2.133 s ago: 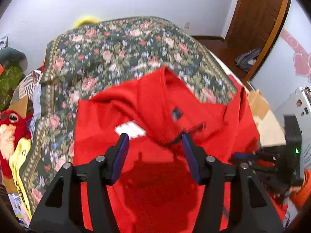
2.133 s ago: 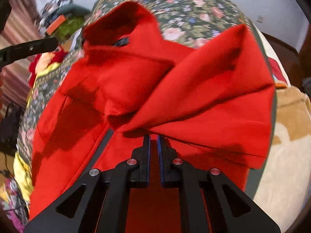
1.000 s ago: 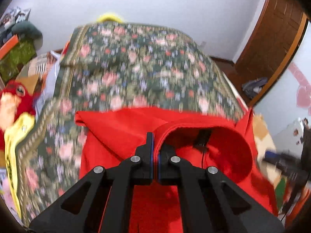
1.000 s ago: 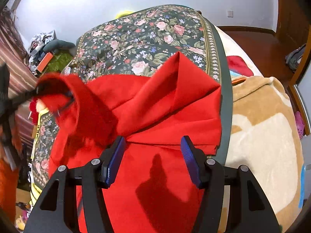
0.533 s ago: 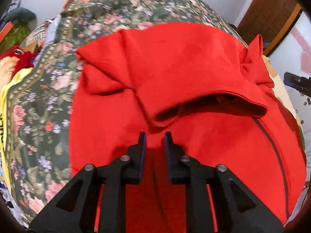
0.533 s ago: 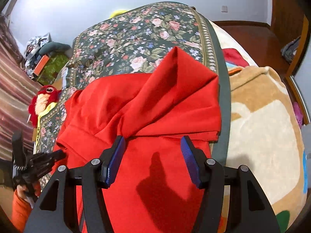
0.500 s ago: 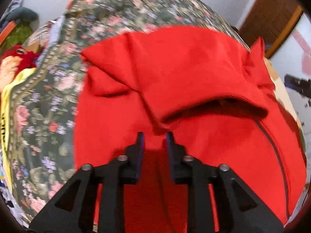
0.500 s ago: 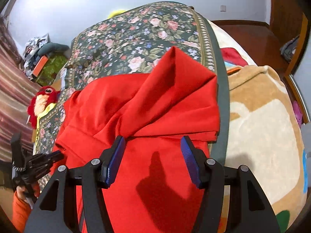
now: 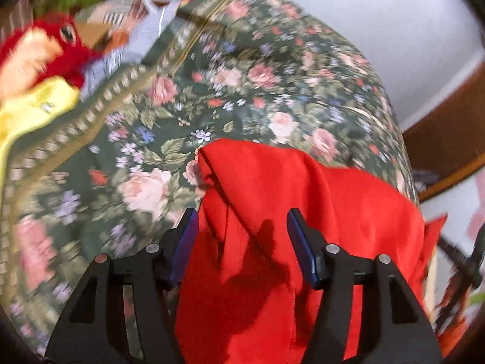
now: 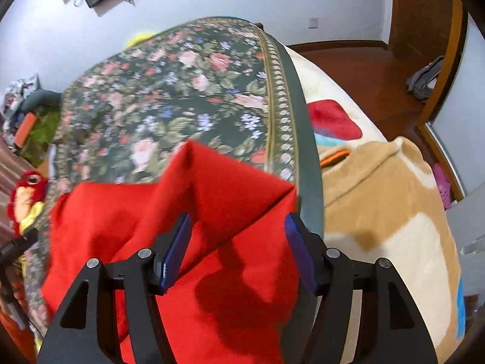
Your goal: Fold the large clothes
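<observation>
Two tools, left (image 9: 242, 242) and right (image 10: 236, 242), jaws just widened, empty, above red garment (image 9: 272, 212) on floral bedspread (image 9: 242, 91)

One red garment (image 9: 272, 212) lies at six o'clock on one floral bedspread (image 9: 212, 91). One red plush toy (image 9: 45, 51) sits at ten o'clock. One beige blanket (image 10: 379, 212) lies at three o'clock. Two grippers.

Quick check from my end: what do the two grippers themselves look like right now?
Both match: the left gripper and right gripper are matte black, with triangular cut-outs, silver round screws and blue pads on the fingers. No cables, markings or sleeves show.
</observation>
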The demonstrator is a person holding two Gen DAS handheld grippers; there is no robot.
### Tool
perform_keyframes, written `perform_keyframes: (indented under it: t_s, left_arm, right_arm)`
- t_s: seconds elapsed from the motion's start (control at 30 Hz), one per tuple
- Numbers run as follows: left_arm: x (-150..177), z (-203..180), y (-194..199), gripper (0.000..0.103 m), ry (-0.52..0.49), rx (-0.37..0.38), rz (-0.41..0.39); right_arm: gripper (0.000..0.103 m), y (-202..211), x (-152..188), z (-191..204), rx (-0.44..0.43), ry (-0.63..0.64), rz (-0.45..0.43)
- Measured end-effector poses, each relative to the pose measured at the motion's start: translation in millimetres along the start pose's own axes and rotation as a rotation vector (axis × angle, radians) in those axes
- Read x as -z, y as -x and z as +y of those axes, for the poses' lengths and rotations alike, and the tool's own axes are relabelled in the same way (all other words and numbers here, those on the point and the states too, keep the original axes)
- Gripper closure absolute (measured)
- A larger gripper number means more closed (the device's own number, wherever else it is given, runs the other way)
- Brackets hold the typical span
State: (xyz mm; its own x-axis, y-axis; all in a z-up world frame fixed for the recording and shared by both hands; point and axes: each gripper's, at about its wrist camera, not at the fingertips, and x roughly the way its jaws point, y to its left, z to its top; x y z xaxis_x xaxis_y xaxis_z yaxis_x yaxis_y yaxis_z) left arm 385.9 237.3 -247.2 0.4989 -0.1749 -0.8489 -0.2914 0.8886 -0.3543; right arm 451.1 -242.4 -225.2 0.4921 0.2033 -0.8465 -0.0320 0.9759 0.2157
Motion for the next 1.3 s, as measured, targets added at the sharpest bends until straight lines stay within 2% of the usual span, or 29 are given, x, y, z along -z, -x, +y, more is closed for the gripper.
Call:
perform_keyframes:
  t_s: [0.07,0.13,0.2,0.23,0.27,0.33,0.4,0.47,0.53,0.6,0.73,0.8,0.87,0.97,1.03,1.1,1.2,1.27,1.3]
  left_arm:
    - [-11.3,9.0,-22.7,0.045,0.061,0.029,0.031]
    - [-17.7,13.7,-40.9,0.056,0.113,0.082,0.054]
    - [-22.1,13.2,-53.8,0.077,0.128,0.108,0.070]
    - [-23.6,11.2,-57.2,0.082,0.120,0.094,0.062]
    - [-24.4,8.6,-58.0,0.092,0.102,0.069,0.044]
    - [-25.9,3.5,-58.6,0.098,0.073,0.070,0.028]
    - [-25.2,-0.5,-54.7,0.098,0.051,0.045,0.008]
    - [-25.8,-4.3,-50.7,0.099,0.010,-0.004,-0.016]
    - [-26.3,-8.0,-46.2,0.099,-0.028,-0.045,-0.028]
    - [-29.3,-7.4,-44.2,0.099,-0.039,-0.058,-0.021]
    - [-37.2,-3.7,-39.4,0.100,-0.029,-0.109,-0.045]
    - [-37.0,-1.0,-41.0,0.100,-0.019,-0.119,-0.049]
    - [-32.5,-0.9,-51.1,0.099,-0.021,-0.139,-0.019]
    - [-23.0,-5.5,-65.7,0.099,-0.074,-0.205,0.000]
    - [-19.7,-7.5,-67.0,0.098,-0.093,-0.225,-0.007]
    - [-19.1,-11.4,-64.0,0.097,-0.122,-0.255,-0.010]
    - [-16.9,-18.1,-54.8,0.096,-0.189,-0.322,-0.015]
    - [-12.9,-22.2,-40.2,0.096,-0.216,-0.329,-0.030]
    - [-10.5,-24.2,-32.5,0.096,-0.225,-0.322,-0.034]
  right_arm:
    - [0.043,-10.0,-5.4,-2.1,0.005,0.001,0.009]
    - [0.043,-16.6,-9.8,0.1,-0.003,0.009,-0.008]
    - [0.043,-21.0,-13.5,5.1,-0.008,0.030,-0.028]
    - [0.043,-24.3,-15.2,7.6,-0.011,0.045,-0.038]
    - [0.043,-28.5,-17.1,9.7,-0.006,0.053,-0.040]
    - [0.047,-33.8,-17.0,13.4,-0.007,0.069,-0.034]
    - [0.075,-41.2,-16.5,18.2,-0.017,0.098,-0.021]
    - [0.093,-44.4,-15.8,20.2,0.006,0.119,-0.019]
    - [0.098,-35.6,-16.4,18.3,0.000,0.131,-0.039]
    - [0.099,-20.7,-19.3,14.6,0.041,0.138,-0.091]
    - [0.100,5.6,-30.2,-4.8,0.125,0.125,-0.181]
    - [0.100,7.3,-32.1,-18.8,0.126,0.100,-0.177]
    - [0.100,4.4,-27.1,-31.9,0.140,0.070,-0.172]
    - [0.098,-1.7,-17.2,-50.1,0.152,0.026,-0.157]
    - [0.091,-1.3,-9.7,-63.7,0.127,-0.024,-0.141]
    - [0.074,3.9,-4.7,-69.9,0.142,-0.035,-0.136]
    - [0.066,20.1,1.6,-73.0,0.153,-0.009,-0.143]
    - [0.064,34.3,4.7,-68.0,0.165,0.024,-0.156]
    - [0.060,38.8,5.4,-65.5,0.178,0.045,-0.161]
